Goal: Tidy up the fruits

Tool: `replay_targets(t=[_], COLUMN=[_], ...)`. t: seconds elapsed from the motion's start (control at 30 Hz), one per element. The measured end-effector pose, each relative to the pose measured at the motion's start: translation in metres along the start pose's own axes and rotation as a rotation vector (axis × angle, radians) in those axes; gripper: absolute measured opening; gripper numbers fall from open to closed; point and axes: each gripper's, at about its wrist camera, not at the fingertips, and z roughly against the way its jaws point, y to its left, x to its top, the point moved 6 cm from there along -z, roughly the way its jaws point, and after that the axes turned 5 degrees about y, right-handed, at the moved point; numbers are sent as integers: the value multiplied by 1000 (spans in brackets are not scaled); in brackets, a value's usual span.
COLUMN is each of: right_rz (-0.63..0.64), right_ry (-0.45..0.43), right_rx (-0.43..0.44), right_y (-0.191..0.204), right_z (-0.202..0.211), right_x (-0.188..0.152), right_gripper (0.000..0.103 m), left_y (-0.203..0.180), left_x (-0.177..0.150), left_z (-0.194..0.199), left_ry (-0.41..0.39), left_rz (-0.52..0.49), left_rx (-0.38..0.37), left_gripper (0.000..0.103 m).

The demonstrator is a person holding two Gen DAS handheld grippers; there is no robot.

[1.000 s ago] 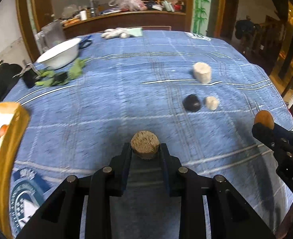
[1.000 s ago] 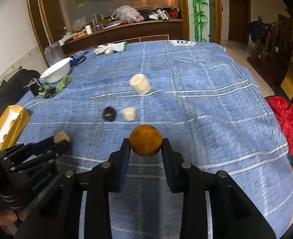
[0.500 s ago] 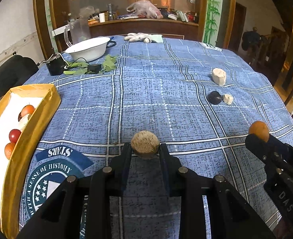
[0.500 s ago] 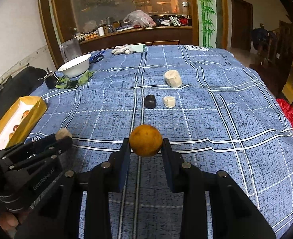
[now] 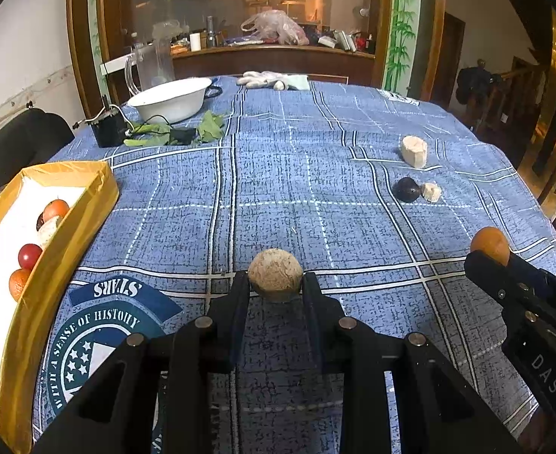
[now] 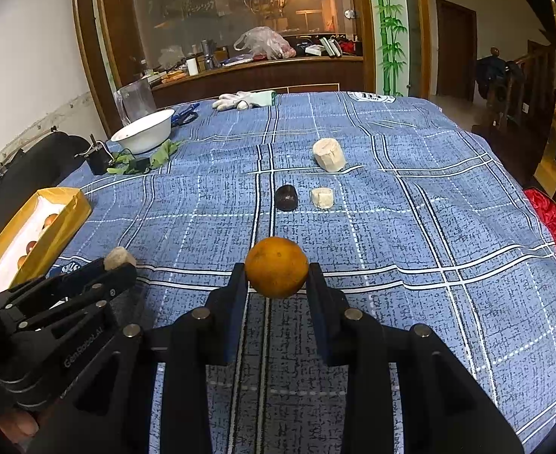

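Blue checked cloth (image 5: 278, 174) covers the counter. The left tongs (image 5: 275, 283) pinch a rough brown round fruit (image 5: 275, 273) between their tips, held above the cloth near a printed emblem (image 5: 100, 325). The right tongs (image 6: 277, 280) pinch an orange (image 6: 277, 266) the same way, to the right of the left pair. At the left edge sits a yellow box (image 5: 66, 234) with a white inside, holding several small red and orange fruits (image 5: 29, 255). Farther out on the cloth lie a dark fruit (image 6: 286, 197), a small pale chunk (image 6: 322, 198) just beside it, and a larger pale chunk (image 6: 329, 155) beyond. A white bowl (image 5: 172, 98) stands near the far left.
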Motion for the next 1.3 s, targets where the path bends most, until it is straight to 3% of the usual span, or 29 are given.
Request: replay_targets(t=[1.3], right_rz=[20], right_ry=[-61], right_rx=[-1], right_y=[2], right_z=[12], right_x=[3], right_gripper=[33], left_y=[4], left_x=[2], left_z=[2], left_ry=[-24], left_rz=[18], left_rx=[43], left_gripper=[28])
